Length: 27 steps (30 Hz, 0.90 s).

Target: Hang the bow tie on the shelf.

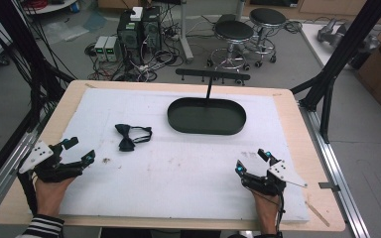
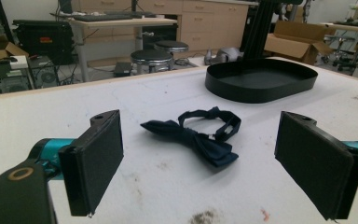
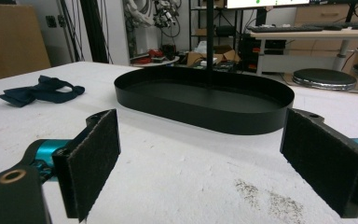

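So: both grippers idle, bow tie waiting near the tabletop's left edge.
Your left gripper (image 1: 77,151) has its jaws spread wide, holding nothing; your right gripper (image 1: 252,161), near the front right corner, likewise. The bow tie (image 1: 129,136) lies flat just ahead of the left one, the oval tray (image 1: 178,120) toward the back edge. Go in low, pinch the centre knot rather than the loose strap, then lift.

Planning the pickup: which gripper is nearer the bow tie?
Left. The left gripper sits just below-left of the bow tie; the right gripper is far across the mat.
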Available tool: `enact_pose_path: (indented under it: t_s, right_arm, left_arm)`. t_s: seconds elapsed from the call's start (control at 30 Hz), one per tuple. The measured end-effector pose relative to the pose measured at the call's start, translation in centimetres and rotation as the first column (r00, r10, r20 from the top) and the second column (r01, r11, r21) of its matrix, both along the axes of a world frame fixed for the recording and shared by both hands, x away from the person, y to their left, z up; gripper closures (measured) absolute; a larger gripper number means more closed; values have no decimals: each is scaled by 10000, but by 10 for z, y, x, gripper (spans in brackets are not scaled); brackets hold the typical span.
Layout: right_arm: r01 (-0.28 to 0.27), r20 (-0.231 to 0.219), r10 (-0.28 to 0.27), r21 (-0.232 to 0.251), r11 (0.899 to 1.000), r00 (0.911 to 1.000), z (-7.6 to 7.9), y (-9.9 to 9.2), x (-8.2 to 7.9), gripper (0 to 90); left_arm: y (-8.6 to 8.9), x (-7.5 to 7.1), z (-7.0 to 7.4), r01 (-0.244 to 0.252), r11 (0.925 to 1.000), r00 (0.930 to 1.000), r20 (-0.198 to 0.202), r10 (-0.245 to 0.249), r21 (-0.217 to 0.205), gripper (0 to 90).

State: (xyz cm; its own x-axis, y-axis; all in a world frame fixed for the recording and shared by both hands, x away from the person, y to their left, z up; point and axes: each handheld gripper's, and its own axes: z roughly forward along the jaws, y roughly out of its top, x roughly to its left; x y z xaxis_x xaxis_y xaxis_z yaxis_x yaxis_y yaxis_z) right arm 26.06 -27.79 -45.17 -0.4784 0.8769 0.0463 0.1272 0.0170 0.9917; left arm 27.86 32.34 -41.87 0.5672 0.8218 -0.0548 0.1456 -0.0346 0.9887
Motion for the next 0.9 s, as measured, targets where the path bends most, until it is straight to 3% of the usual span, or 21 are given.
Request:
enact_pose_path:
  t_s: [0.23, 0.47, 0.57, 0.7, 0.8, 0.9]
  right_arm:
    - [-2, -3, 2, 8, 10000, 10000, 0, 0, 0, 109]
    - [-12, -6, 12, 5, 10000, 10000, 0, 0, 0, 109]
    - [-7, -13, 7, 4, 10000, 10000, 0, 0, 0, 109]
    - [-9, -11, 9, 2, 10000, 10000, 0, 0, 0, 109]
    - [-12, -10, 12, 2, 10000, 10000, 0, 0, 0, 109]
    - [-15, -21, 15, 44, 10000, 10000, 0, 0, 0, 109]
  left_arm:
    - [-10, 13, 20, 85, 9995, 9994, -336, -75, 297, 148]
    - [-25, 31, 32, 300, 9968, 9930, -1162, -213, 744, 148]
    - [-32, 39, 36, 466, 9957, 9858, -1644, -329, 802, 144]
    - [-41, 50, 39, 574, 9899, 9745, -2226, -274, 1293, 144]
    - [-44, 58, 36, 586, 9912, 9606, -2770, -236, 1185, 147]
    - [-46, 64, 29, 538, 9900, 9394, -3427, -59, 1304, 151]
